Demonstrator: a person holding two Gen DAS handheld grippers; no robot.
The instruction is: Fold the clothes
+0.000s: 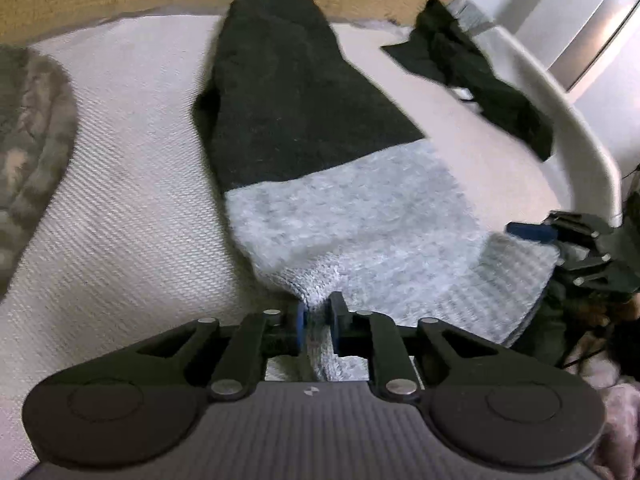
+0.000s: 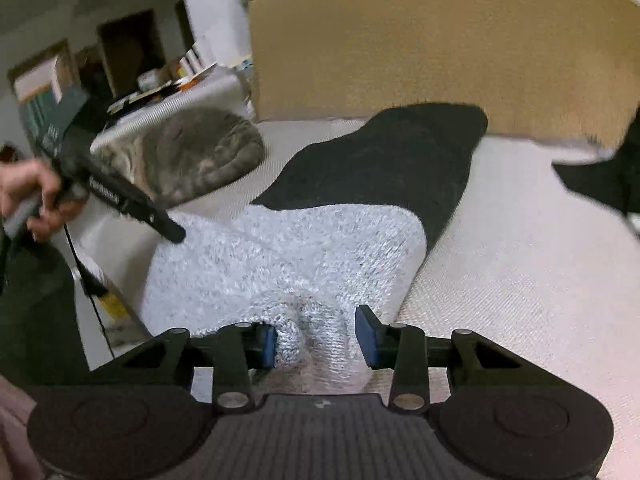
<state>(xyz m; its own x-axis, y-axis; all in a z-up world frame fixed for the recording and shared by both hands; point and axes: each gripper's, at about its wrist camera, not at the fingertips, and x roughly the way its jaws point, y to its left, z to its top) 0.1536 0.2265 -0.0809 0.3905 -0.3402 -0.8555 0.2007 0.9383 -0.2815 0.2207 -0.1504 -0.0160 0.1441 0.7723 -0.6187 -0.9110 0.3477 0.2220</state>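
One sock (image 1: 320, 184) here, grey at the cuff end and black toward the toe, lying flat on the white bed (image 1: 120, 208) with its toe pointing at the tan headboard (image 2: 440, 52). Two claws on it: the left claw (image 1: 318, 320) is pinched tight on a bit of the grey cuff edge, fabric bunched between the blue pads. The right claw (image 2: 316, 338) sits at the other cuff corner, jaws partly apart with grey knit humped between them, one pad touching it. Off to the side there's one crumpled black garment (image 1: 472, 72) and one grey mottled blanket (image 2: 192, 152).
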